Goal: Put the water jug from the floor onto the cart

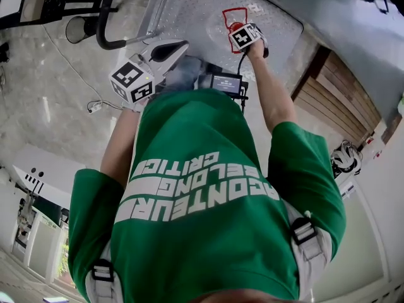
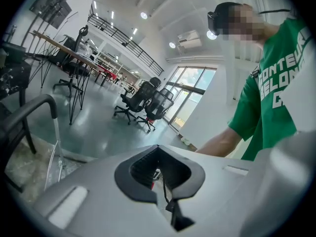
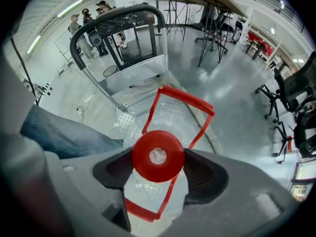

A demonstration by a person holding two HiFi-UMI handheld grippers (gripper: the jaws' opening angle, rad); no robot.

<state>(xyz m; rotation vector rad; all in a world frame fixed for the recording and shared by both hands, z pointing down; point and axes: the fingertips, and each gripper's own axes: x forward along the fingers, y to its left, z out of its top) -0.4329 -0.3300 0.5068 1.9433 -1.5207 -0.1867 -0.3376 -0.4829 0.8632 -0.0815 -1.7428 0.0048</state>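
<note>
Two grippers were in your hands, and they stood differently. Your right gripper was clenched on the one water jug. Its two dark pads pressed in from either side against the single red cap, parted only by the cap's width. The jug was clear, with one red handle frame running round its body. It stood upright on the diamond-plate deck of the one cart, near the deck edge closest to you and well apart from the end with the black push handle. In the head view, your right arm reached straight out over that edge to the jug.

Your left gripper was closed on nothing. In the left gripper view its jaw tips met, leaving only the hollow between the ribbed pads, with a thin dark cable showing through it. You held this gripper up beside the deck's left side, touching neither the jug nor the cart. It pointed toward an open office floor with two black office chairs by the windows.
</note>
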